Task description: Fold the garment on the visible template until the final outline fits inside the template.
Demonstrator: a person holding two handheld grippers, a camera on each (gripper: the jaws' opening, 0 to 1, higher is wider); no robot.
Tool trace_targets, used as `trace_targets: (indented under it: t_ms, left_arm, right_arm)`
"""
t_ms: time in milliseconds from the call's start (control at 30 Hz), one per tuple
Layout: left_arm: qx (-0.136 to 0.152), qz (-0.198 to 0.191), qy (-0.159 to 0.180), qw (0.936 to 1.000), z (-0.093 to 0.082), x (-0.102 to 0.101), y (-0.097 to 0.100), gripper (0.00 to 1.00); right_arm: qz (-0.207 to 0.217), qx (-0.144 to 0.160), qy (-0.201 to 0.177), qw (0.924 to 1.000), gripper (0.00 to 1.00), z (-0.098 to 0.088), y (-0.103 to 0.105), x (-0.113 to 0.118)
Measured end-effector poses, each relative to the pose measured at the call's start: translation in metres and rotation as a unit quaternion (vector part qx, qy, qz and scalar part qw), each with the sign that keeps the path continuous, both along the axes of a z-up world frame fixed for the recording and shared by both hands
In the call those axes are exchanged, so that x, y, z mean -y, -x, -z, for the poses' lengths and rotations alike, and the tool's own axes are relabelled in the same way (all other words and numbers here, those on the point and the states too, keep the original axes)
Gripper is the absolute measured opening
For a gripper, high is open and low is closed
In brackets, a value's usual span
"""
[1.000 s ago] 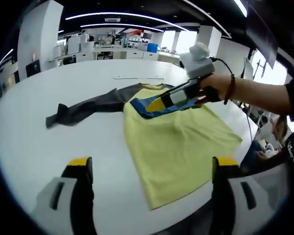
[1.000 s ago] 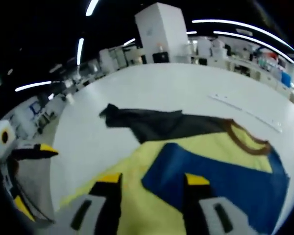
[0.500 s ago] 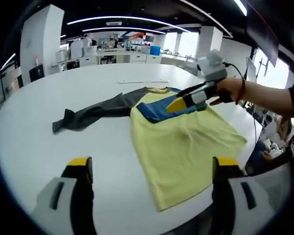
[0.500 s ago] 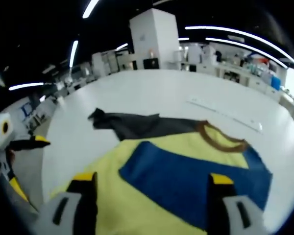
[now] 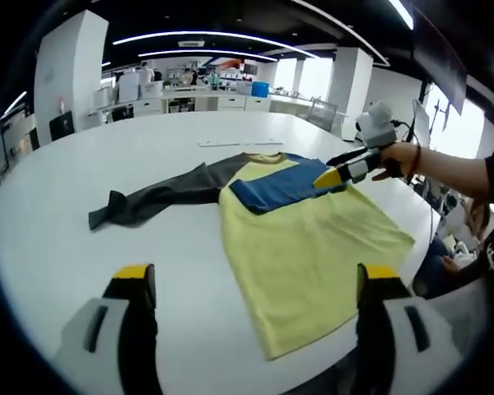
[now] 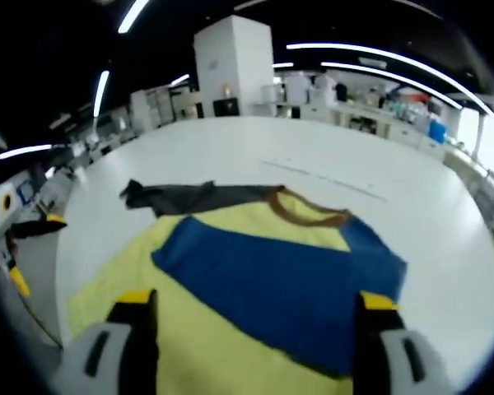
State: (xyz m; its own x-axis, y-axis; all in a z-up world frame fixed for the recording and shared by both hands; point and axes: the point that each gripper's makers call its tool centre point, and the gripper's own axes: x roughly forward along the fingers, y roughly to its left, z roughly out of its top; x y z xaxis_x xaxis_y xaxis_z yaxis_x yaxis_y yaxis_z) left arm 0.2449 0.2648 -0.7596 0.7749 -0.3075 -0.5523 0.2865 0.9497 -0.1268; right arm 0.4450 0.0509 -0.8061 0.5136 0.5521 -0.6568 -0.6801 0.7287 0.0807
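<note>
Garment [image 5: 305,239] lies flat on the white table [image 5: 58,239], near the table edge on the person's side. Soft knit-like cloth, matte, with shallow wrinkles. Body is pale yellow; a blue panel [image 5: 276,183] runs across the chest and shoulders; the neckline is a narrow brown ribbed band [image 6: 305,212]. One long dark grey sleeve [image 5: 152,196] stretches out sideways from the shoulder, loosely creased and crumpled at the cuff end. In the right gripper view the blue panel [image 6: 280,276] reads as a broad slanted band, its edges straight, lying over the yellow.

Table: smooth, glossy white, curved edge. A thin pale strip [image 5: 230,141] lies on it beyond the collar, apart from the garment; whether it is a template mark I cannot tell.

No print, logo or writing legible on the garment or table.

Left gripper [image 5: 255,288]: jaws wide apart, yellow-tipped over black and grey, holding nothing, above the table at the hem side. Right gripper [image 6: 251,317]: jaws also wide apart, gripping nothing, over the blue panel. In the left gripper view the right gripper [image 5: 346,170] hangs over the garment's far shoulder, held by a hand [image 5: 395,156] with a dark wristband.

Background: an open room with white pillars, benches and strip lights.
</note>
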Motion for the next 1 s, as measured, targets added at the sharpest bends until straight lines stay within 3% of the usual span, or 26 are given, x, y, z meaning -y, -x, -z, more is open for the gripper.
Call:
trace_targets:
  t_ms: [267,567,867,1000]
  left_arm:
    - [0.000,0.001,-0.007,1.0000,0.000,-0.002,-0.002,0.99]
    - [-0.003,0.003,-0.008,1.0000,0.002,-0.001,-0.002,0.99]
    - [0.007,0.001,-0.010,0.9999,-0.001,-0.002,-0.005,0.99]
    - [0.007,0.001,-0.012,0.9999,-0.002,-0.001,-0.004,0.99]
  right_arm:
    - [0.040,-0.004,0.003,0.9992,0.91,0.003,-0.002,0.041]
    - [0.074,-0.020,0.014,0.9970,0.74,0.014,0.003,0.072]
    - [0.098,-0.016,0.036,0.9944,0.36,0.021,0.001,0.099]
    - [0.105,-0.016,0.040,0.9935,0.30,0.024,-0.001,0.104]
